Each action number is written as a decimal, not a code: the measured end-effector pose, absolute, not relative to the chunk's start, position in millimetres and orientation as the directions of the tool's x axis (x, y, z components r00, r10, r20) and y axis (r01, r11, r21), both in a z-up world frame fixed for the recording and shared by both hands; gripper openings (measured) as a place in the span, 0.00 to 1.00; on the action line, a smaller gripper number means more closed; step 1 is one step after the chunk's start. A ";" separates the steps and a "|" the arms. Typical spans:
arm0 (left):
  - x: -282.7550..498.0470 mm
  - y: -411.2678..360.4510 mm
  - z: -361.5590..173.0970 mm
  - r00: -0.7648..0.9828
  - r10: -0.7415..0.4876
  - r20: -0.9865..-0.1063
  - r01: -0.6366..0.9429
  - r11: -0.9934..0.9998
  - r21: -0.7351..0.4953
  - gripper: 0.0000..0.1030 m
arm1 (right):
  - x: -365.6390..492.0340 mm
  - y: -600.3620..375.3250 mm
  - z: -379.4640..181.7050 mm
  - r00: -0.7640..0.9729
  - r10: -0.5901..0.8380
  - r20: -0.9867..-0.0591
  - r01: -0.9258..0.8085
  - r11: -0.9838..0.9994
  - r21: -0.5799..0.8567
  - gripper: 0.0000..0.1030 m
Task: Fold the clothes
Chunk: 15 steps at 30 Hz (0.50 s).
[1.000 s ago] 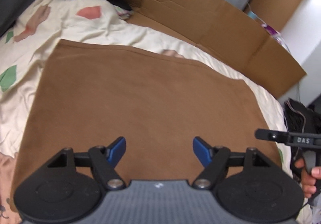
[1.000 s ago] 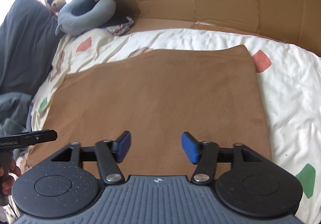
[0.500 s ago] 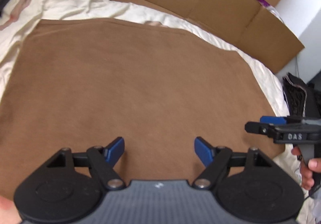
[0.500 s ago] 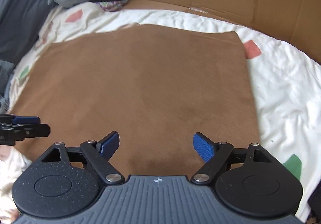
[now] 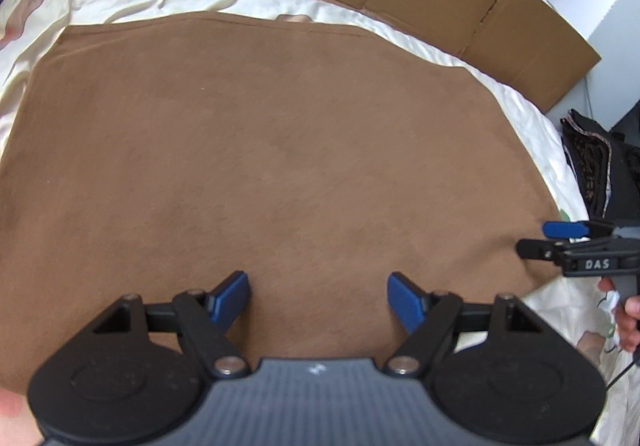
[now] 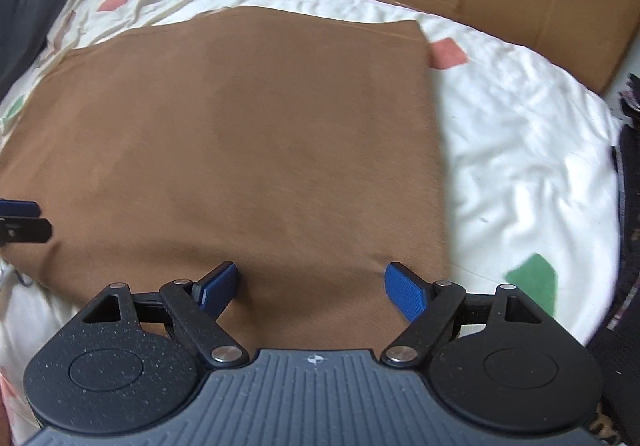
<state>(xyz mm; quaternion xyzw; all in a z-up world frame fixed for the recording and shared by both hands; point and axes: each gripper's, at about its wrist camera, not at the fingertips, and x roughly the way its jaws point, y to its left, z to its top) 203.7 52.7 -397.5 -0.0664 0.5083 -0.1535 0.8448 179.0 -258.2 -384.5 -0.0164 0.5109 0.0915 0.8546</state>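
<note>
We see the brown cloth (image 5: 280, 150) spread flat on the bed's patterned white quilt (image 6: 520, 134), filling the middle of both frames. Our left gripper (image 5: 318, 296) hovers over its near edge, fingers apart and empty. The right gripper (image 6: 312, 288), whose fingers have just been opening, gapes over the cloth's lower right corner with only cloth beneath.

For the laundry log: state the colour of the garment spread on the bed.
Plain brown garment, no pattern; clearest in the left wrist view.
</note>
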 end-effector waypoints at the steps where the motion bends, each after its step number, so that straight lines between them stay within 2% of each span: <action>1: 203.9 55.2 -398.5 0.430 -0.333 -0.839 0.201 0.941 -0.271 0.77 | 177.3 -261.4 -384.6 0.460 0.135 -0.877 -0.171 0.983 0.062 0.83; 11: 190.8 98.1 -397.5 0.461 -0.270 -0.845 0.110 0.963 -0.247 0.76 | 166.1 -285.4 -384.9 0.459 0.077 -0.885 -0.144 0.989 0.012 0.79; 15: 183.3 118.6 -394.9 0.482 -0.271 -0.833 0.056 0.958 -0.280 0.66 | 165.8 -303.8 -383.3 0.448 0.087 -0.890 -0.082 0.995 0.056 0.71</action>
